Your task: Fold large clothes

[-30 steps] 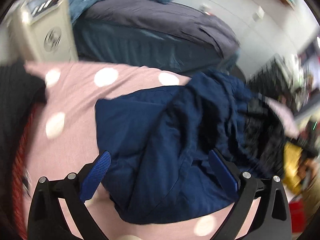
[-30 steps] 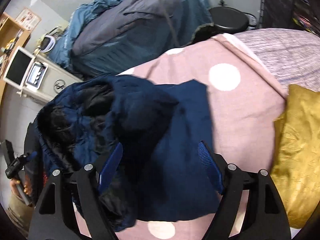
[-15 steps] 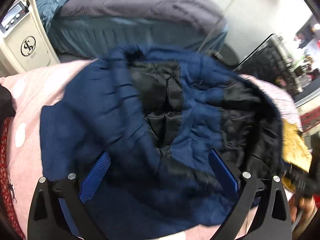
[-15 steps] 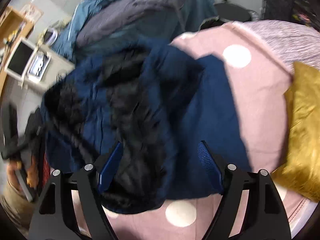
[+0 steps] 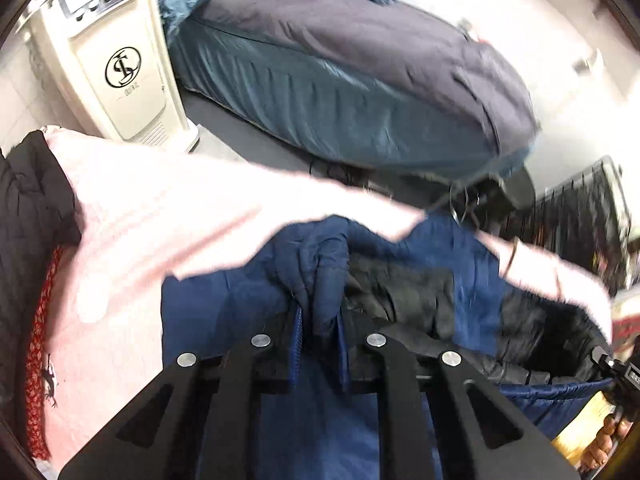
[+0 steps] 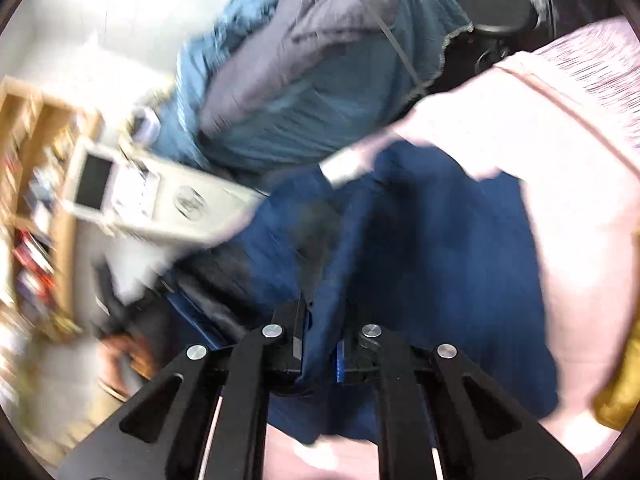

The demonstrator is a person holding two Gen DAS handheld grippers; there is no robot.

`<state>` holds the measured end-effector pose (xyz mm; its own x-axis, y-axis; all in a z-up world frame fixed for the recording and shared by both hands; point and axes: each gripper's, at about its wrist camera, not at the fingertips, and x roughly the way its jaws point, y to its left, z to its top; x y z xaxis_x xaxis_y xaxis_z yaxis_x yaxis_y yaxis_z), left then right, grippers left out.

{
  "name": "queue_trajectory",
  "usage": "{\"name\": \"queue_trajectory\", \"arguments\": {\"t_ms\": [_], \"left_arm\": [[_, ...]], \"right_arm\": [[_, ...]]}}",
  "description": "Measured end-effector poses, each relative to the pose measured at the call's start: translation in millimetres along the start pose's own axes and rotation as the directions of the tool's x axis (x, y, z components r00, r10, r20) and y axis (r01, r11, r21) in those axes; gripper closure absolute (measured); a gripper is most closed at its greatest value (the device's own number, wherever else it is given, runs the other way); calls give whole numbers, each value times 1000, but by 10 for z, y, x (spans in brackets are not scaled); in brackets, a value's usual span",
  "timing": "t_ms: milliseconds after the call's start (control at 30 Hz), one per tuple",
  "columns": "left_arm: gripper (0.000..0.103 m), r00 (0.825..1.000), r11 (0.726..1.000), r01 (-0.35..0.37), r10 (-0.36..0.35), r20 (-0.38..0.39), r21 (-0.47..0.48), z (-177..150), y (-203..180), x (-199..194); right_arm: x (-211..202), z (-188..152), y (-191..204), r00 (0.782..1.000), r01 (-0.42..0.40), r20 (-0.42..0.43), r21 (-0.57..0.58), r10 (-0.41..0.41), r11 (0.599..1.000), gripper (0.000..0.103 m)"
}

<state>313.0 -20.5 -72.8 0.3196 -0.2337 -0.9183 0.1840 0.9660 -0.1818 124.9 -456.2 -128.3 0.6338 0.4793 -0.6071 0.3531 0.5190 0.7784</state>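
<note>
A navy padded jacket (image 5: 472, 256) with black lining (image 5: 400, 292) lies bunched on a pink bedspread (image 5: 160, 216). In the left wrist view, my left gripper (image 5: 320, 320) is closing its jaws on a raised fold of the navy fabric, and the blue pads press it from both sides. The right wrist view is blurred. There the jacket (image 6: 440, 260) hangs in a taut fold running into my right gripper (image 6: 320, 320), which is shut on the fabric's edge. The bedspread (image 6: 580, 200) shows on the right.
A white appliance (image 5: 120, 68) stands past the bed, beside a blue-grey duvet heap (image 5: 360, 80). A black garment (image 5: 28, 200) lies at the left edge. A yellow cushion (image 6: 620, 392) is at the lower right. Wooden shelves (image 6: 36, 200) stand at the left.
Both grippers were open above the jacket. Now each has closed on a fold of navy fabric, and both views have swung across the bed with the jacket pulled up.
</note>
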Motion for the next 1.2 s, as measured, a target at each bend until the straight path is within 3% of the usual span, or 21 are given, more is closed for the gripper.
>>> {"name": "queue_trajectory", "arguments": {"t_ms": [133, 233, 300, 367, 467, 533, 567, 600, 633, 700, 733, 800, 900, 933, 1067, 1200], "left_arm": [[89, 1000, 997, -1, 1, 1, -79, 251, 132, 232], [85, 995, 995, -42, 34, -93, -89, 199, 196, 701], [73, 992, 990, -21, 3, -127, -140, 134, 327, 860], [69, 988, 976, 33, -64, -139, -215, 97, 478, 937], [61, 973, 940, 156, -199, -117, -304, 113, 659, 865], [46, 974, 935, 181, -214, -78, -304, 178, 714, 695], [31, 977, 936, 187, -208, -41, -298, 214, 746, 576], [20, 979, 935, 197, -205, 5, -296, 262, 787, 451], [18, 974, 926, 225, -215, 65, -304, 305, 849, 275], [13, 957, 901, 286, -253, 140, -326, 347, 967, 30], [13, 951, 891, 304, -263, 162, -338, 352, 1042, -104], [13, 951, 896, 300, -256, 173, -326, 329, 1097, -249], [11, 971, 946, 211, -174, 164, -246, 116, 1114, -414], [11, 975, 956, 192, -160, 153, -222, 26, 1102, -424], [10, 991, 984, 129, -123, 61, -126, -447, 1057, -309], [10, 994, 980, 109, -112, -6, -164, -860, 1229, -168]], "right_arm": [[464, 371, 5, 999, 46, 18, 56, -47, 997, 94], [805, 453, -249, 990, 140, -39, 140, -136, 980, 94], [1062, 387, -463, 974, 220, -93, 160, -207, 962, 94], [1195, 362, -601, 967, 241, -118, 158, -224, 958, 93], [1232, 311, -751, 981, 179, -110, 226, -157, 958, 88], [1206, 350, -771, 991, 111, -100, 277, -86, 954, 71], [1195, 352, -762, 994, 84, -96, 292, -58, 953, 65], [1156, 364, -735, 997, 44, -81, 314, -19, 948, 50], [1095, 373, -692, 998, 4, -53, 337, 15, 941, 36], [936, 407, -623, 998, -57, 4, 361, 59, 931, 27], [812, 432, -560, 996, -91, 39, 357, 82, 930, 26], [649, 484, -460, 994, -106, 66, 325, 90, 940, 26], [354, 490, -231, 995, 43, 78, 174, -58, 984, 26], [248, 441, -140, 984, 150, 88, 85, -157, 985, 26], [15, 102, -137, 915, 397, 121, -104, -385, 912, 26], [-140, -245, -452, 868, 497, 80, -151, -491, 855, 26]]}}
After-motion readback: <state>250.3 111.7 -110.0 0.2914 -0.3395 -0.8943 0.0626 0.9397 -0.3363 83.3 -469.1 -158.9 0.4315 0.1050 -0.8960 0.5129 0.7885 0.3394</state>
